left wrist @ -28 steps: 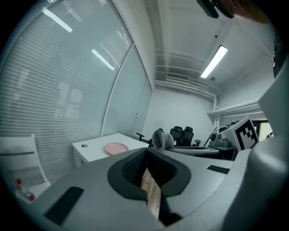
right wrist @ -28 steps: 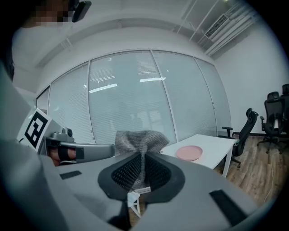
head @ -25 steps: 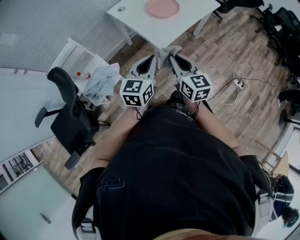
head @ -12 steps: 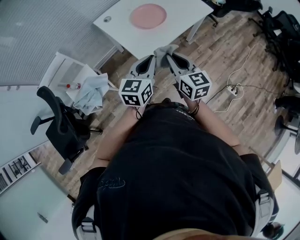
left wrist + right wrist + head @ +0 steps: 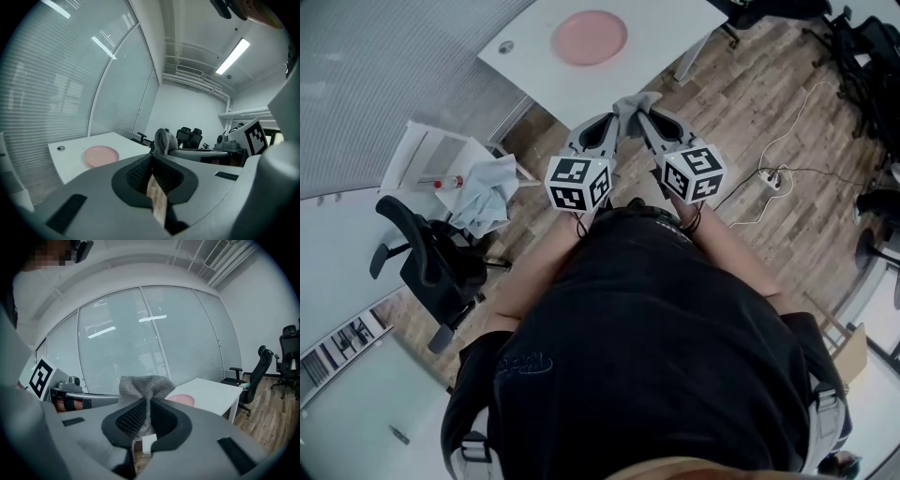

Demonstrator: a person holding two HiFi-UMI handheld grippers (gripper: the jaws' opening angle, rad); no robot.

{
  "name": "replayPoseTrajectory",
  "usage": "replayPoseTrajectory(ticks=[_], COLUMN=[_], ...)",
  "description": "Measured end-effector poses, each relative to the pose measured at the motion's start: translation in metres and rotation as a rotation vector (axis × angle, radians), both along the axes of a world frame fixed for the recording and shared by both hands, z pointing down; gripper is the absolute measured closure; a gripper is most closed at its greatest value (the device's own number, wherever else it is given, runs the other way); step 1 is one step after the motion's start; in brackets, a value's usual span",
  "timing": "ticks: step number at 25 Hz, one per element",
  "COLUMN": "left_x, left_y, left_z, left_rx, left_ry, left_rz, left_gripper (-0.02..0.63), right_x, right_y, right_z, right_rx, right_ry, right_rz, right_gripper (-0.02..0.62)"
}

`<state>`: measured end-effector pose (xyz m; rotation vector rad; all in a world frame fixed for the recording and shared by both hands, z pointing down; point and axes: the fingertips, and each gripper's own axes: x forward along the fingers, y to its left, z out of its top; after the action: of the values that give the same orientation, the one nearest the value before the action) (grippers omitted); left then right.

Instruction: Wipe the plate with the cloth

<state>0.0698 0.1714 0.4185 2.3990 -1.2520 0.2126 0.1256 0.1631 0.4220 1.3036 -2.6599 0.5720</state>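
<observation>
The right gripper's [image 5: 645,118] jaws pinch the bunched grey mesh cloth [image 5: 635,103], which looks soft and light. The left gripper's [image 5: 612,122] jaws are pressed together. The round pink plate [image 5: 589,37] lies at 12 o'clock on the white counter [image 5: 675,52].

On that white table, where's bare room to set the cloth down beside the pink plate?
In the head view, the table is bare right of the pink plate, out to its right edge, and between the plate and the near edge. Left of the plate, a round cable hole narrows the room.
</observation>
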Motion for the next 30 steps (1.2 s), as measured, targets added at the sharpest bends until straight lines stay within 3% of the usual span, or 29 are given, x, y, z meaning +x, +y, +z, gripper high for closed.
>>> replayPoseTrajectory(ticks=[9, 21, 30], left_x=[-0.017, -0.095, -0.133], left_y=[-0.064, -0.160, -0.194], left_z=[-0.002, -0.018, 0.001], left_rx=[-0.001, 0.017, -0.022], left_ry=[0.006, 0.022, 0.021], left_rz=[0.046, 0.090, 0.116], left_gripper=[0.591, 0.591, 0.591], right_x=[-0.019, -0.101, -0.134], right_y=[-0.059, -0.152, -0.180], right_z=[0.002, -0.013, 0.004], right_rx=[-0.007, 0.010, -0.036], right_ry=[0.007, 0.025, 0.020], right_rz=[0.025, 0.059, 0.093], right_gripper=[0.551, 0.551, 0.551])
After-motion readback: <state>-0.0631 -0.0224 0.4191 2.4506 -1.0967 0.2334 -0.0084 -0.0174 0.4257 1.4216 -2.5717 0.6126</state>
